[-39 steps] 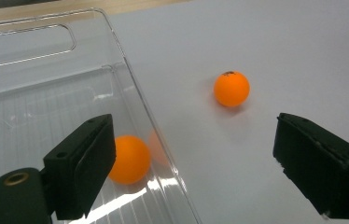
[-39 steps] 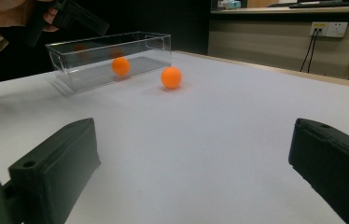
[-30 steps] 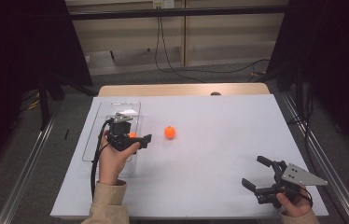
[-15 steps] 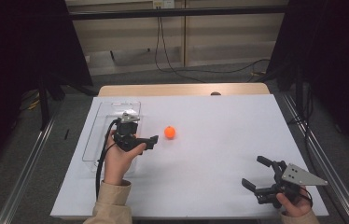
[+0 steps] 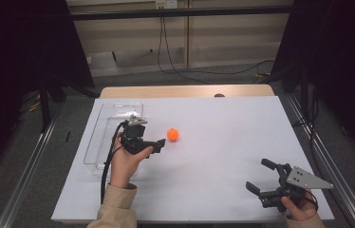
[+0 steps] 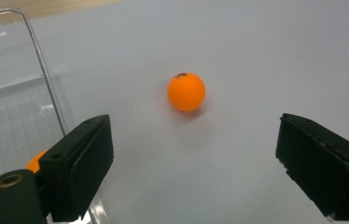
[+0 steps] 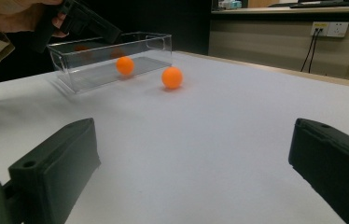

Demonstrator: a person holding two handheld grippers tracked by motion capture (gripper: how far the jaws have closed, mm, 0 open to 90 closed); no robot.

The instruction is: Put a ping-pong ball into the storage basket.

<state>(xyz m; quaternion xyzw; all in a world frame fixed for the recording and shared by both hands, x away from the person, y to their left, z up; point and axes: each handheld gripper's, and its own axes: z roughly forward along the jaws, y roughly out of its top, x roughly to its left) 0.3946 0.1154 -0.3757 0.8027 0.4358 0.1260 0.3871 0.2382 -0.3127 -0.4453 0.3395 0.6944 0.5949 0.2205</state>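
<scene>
An orange ball rests on the white table, just right of a clear plastic box. A second orange ball lies inside that box. My left gripper stands open beside the box, its jaws pointing at the loose ball a short way ahead, nothing between them. In the right gripper view it hangs over the box's end. My right gripper is open near the front right corner, empty, facing the balls from afar.
The white sheet covers the table, with a wooden strip at the far edge. Metal rails run along both sides. A cable trails from the left gripper down past the sleeve.
The left hand has shifted a little to the right, from over the box's edge towards the loose ball. The right gripper and both balls have stayed put.
</scene>
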